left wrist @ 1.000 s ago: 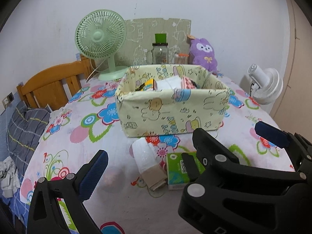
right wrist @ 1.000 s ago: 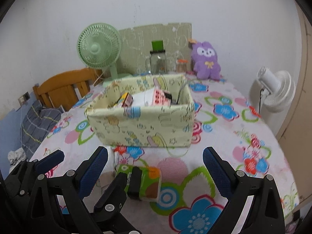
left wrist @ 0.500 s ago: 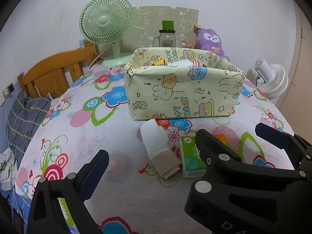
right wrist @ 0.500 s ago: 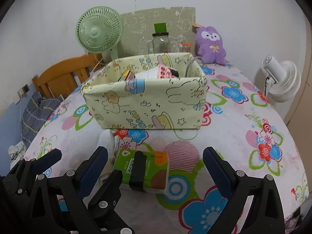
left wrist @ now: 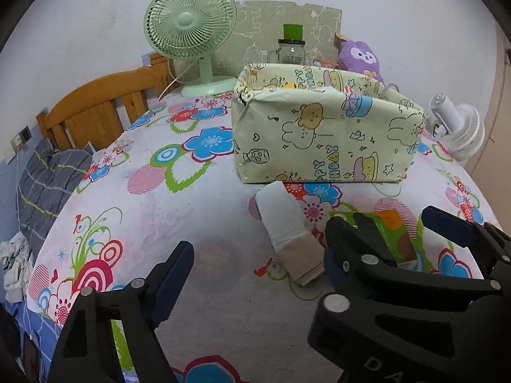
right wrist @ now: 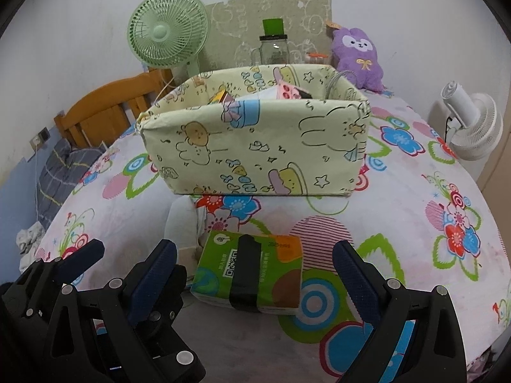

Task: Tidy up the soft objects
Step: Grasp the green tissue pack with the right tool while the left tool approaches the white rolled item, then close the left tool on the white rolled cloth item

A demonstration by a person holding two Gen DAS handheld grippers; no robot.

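Observation:
A white and tan folded cloth (left wrist: 282, 220) lies on the flowered tablecloth, in front of the pale yellow cartoon-print box (left wrist: 319, 140). My left gripper (left wrist: 255, 252) hangs low behind it. Its jaws are closing, the cloth's tan end is near the right pad, and nothing is pressed. Beside the cloth lies a green tissue pack (right wrist: 265, 268) with a black band. My right gripper (right wrist: 252, 269) stands open astride the pack, with a gap on both sides. The box (right wrist: 255, 146) holds several items.
At the back stand a green fan (left wrist: 191, 28), a glass jar with a green lid (left wrist: 292, 51) and a purple plush (left wrist: 361, 57). A white fan (left wrist: 460, 131) stands off the right edge. A wooden headboard (left wrist: 95, 111) and grey plaid bedding (left wrist: 48, 185) lie left.
Both grippers have sunk and moved forward, so the box, cloth and pack look larger and nearer. The left jaws have narrowed a little. The right jaws stayed wide.

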